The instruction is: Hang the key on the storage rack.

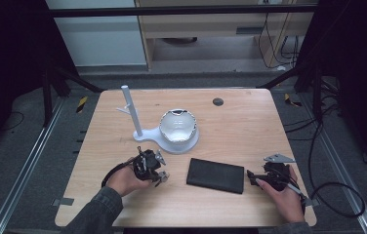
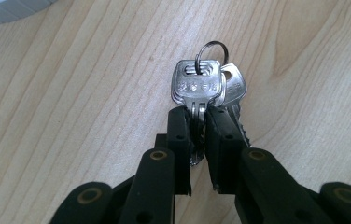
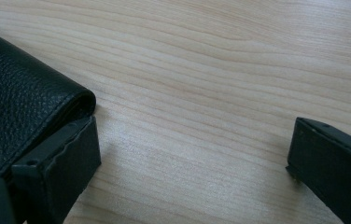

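A bunch of silver keys (image 2: pixel 200 88) on a ring is pinched by the blades between the jaws of my left gripper (image 2: pixel 198 122). In the high view that left gripper (image 1: pixel 158 171) sits at the front left of the table with the keys (image 1: pixel 163 176) at its tip. A black leather wallet (image 1: pixel 215 175) lies flat in the front middle. My right gripper (image 1: pixel 255 176) rests low at the wallet's right end, open wide. In the right gripper view its left fingertip (image 3: pixel 73 154) touches the wallet (image 3: pixel 15 102) at a corner.
A white stand (image 1: pixel 132 111) with an upright post and a round base holds a white bowl (image 1: pixel 176 125) behind the grippers. A small dark disc (image 1: pixel 217 102) lies near the table's far edge. Bare wood (image 1: pixel 250 126) spreads to the right.
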A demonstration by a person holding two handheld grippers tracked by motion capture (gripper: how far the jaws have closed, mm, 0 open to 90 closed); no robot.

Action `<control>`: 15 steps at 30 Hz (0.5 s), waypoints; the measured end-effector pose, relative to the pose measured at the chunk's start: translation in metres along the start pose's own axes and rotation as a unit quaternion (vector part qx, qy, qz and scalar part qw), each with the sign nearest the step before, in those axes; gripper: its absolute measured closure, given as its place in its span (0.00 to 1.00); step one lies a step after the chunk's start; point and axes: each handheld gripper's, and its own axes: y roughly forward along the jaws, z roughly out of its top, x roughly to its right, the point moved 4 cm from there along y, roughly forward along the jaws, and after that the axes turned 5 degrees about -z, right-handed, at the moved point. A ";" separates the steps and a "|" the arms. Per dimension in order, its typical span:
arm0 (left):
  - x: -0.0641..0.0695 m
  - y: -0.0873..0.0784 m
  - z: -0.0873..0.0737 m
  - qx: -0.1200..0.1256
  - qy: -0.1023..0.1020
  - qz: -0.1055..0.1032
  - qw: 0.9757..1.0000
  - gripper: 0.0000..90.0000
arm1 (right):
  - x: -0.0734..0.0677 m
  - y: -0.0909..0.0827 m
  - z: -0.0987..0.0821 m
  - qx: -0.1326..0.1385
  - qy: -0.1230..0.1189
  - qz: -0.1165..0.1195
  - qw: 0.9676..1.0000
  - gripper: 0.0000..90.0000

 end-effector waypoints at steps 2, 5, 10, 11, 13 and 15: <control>0.002 0.000 -0.001 0.001 -0.001 0.000 1.000 0.89 | 0.000 0.000 0.000 0.000 0.000 0.000 1.000 0.03; 0.004 -0.001 -0.003 -0.001 -0.002 0.002 1.000 0.89 | 0.000 0.000 0.000 0.000 0.000 0.001 1.000 0.03; 0.003 -0.009 -0.002 0.003 -0.002 0.016 1.000 0.96 | -0.001 0.000 0.000 -0.001 0.002 0.003 1.000 0.03; 0.003 -0.009 -0.001 0.003 -0.004 0.017 1.000 0.97 | -0.001 0.000 0.000 -0.001 0.001 0.003 1.000 0.03; 0.002 -0.008 -0.002 0.000 -0.006 0.022 1.000 0.98 | -0.001 0.000 0.000 -0.001 0.000 0.003 1.000 0.03; 0.000 -0.006 -0.003 -0.003 -0.008 0.022 1.000 0.98 | -0.001 0.000 0.000 0.000 -0.001 0.004 1.000 0.03</control>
